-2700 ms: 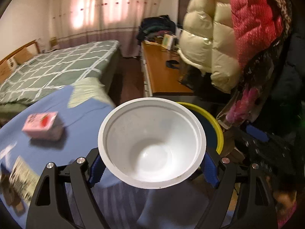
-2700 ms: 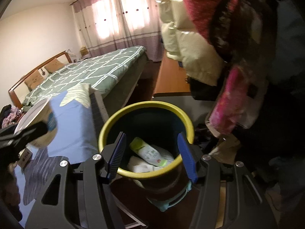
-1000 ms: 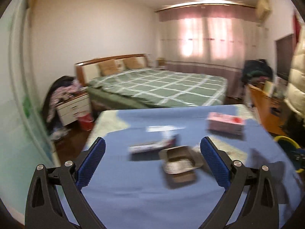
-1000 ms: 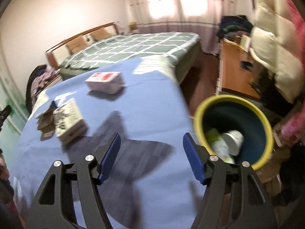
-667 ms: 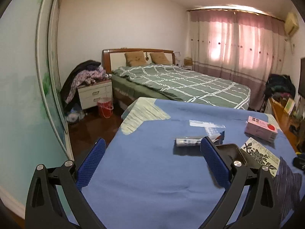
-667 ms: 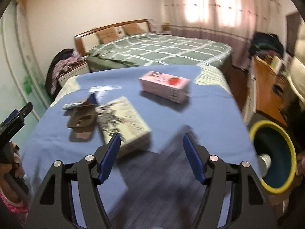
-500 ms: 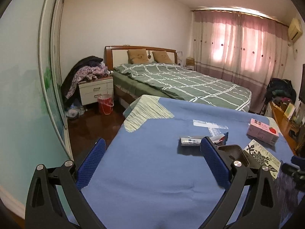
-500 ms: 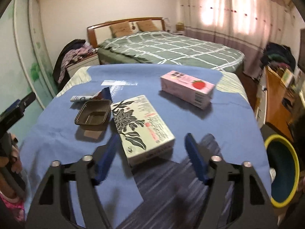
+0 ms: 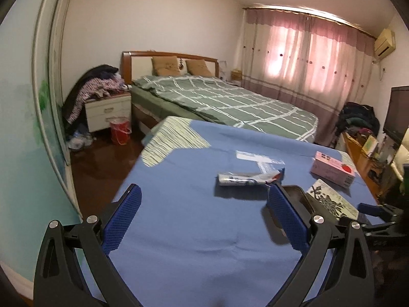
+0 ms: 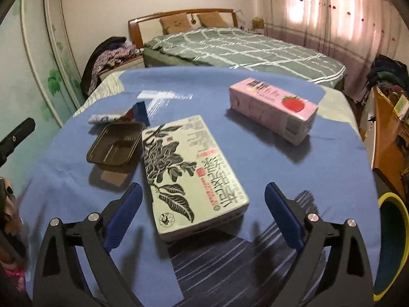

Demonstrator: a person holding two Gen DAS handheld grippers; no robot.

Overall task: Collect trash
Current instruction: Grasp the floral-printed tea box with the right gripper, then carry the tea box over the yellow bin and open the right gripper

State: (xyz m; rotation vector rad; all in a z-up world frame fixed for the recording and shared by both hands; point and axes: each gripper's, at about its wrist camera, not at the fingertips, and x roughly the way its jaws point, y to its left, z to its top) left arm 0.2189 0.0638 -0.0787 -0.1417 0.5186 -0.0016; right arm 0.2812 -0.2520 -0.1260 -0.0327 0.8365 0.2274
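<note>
On the blue cloth point(image 10: 255, 153) lie a pale box with a black flower print point(image 10: 189, 171), a pink strawberry carton point(image 10: 273, 107), a brown plastic tray point(image 10: 116, 145), a tube-like wrapper point(image 9: 248, 177) and a clear wrapper point(image 9: 258, 160). My right gripper point(image 10: 203, 215) is open and empty, just short of the flower box. My left gripper point(image 9: 204, 220) is open and empty above the cloth, near the wrapper. The tray point(image 9: 297, 194) and flower box point(image 9: 329, 200) show behind its right finger. The yellow-rimmed bin point(image 10: 393, 243) stands at the table's right edge.
A green checked bed point(image 9: 222, 102) lies behind the table. A nightstand with piled clothes point(image 9: 102, 94) and a red bucket point(image 9: 120, 130) stand to the left. A wooden desk point(image 10: 388, 140) with clutter runs along the right. A sliding door point(image 9: 38, 102) is on the left.
The white bowl left my left gripper and lies in the bin. Both grippers swung from the bin to the table. My right gripper has closed in on the flower box.
</note>
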